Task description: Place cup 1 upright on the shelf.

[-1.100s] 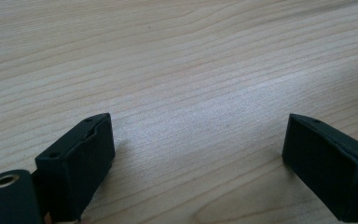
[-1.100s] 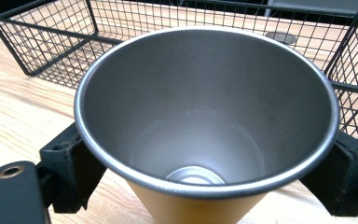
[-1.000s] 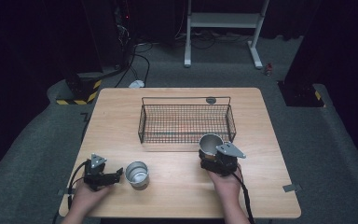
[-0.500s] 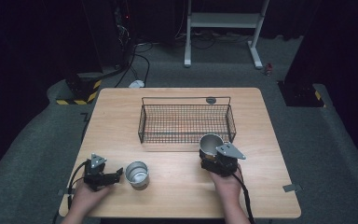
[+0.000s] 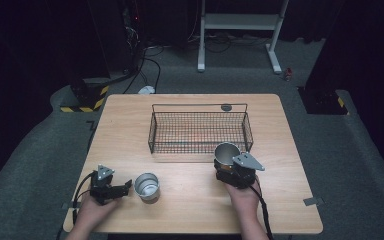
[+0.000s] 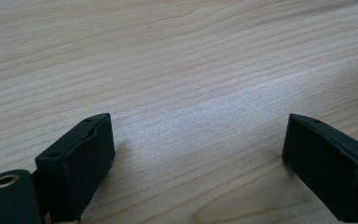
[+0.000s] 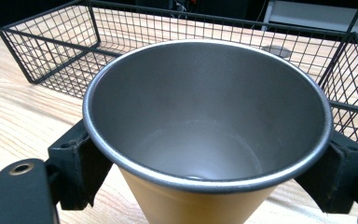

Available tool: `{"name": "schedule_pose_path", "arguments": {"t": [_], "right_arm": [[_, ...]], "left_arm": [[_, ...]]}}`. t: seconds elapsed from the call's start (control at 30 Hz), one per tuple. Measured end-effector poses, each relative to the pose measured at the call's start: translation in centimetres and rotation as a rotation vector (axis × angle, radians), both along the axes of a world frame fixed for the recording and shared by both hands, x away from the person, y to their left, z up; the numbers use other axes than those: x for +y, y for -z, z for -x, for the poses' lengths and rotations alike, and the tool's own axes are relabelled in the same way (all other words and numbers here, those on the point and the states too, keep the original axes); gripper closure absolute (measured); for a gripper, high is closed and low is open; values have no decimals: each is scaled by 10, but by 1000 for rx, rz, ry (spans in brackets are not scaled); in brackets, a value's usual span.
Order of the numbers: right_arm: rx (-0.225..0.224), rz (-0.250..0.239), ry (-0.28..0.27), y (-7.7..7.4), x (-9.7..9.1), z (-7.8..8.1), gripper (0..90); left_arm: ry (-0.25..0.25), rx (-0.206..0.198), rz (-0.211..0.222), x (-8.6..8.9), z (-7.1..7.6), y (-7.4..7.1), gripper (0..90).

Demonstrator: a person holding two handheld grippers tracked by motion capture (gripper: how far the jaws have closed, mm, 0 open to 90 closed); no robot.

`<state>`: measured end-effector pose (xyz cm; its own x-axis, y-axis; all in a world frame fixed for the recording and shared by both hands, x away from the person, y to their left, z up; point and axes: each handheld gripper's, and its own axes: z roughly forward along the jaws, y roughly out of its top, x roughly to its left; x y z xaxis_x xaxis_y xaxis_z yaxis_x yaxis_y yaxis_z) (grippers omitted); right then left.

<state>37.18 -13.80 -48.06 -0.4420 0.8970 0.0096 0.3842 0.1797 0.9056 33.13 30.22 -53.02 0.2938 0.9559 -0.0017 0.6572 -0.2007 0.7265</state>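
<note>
My left gripper [image 5: 125, 186] rests on the bench [image 5: 190, 210] with its jaws apart on nothing, the silver cup [image 5: 146, 185] just beside it. My right gripper [image 7: 205, 158] is clamped on the tan cup [image 7: 205, 140] just short of the wire basket [image 5: 200, 131] (its near rail is close). If I carry it in too low, I expect the cup's base to catch that rail and twist out of the pads.

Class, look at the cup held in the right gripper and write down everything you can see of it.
The cup is a round, tapering tumbler: dull grey metal inside with a rolled rim, tan or orange outside. It is empty and roughly upright, its mouth tipped slightly toward the camera. The right gripper clamps it, one black jaw on each side of its wall. It sits just in front of the wire basket, near that basket's right end, over the wooden table.
</note>
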Motion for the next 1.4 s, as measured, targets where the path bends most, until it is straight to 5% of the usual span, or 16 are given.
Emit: {"name": "schedule_pose_path", "arguments": {"t": [0.27,1.03,1.4], "right_arm": [[-24,-5,-5,-8,1,1,141],[2,-19,5,-33,1,-11,141],[-31,-27,18,-52,-1,-14,141]], "left_arm": [[0,0,0,0,0,0,95],[-1,0,1,0,0,0,95],[-1,1,1,0,0,0,95]]}}
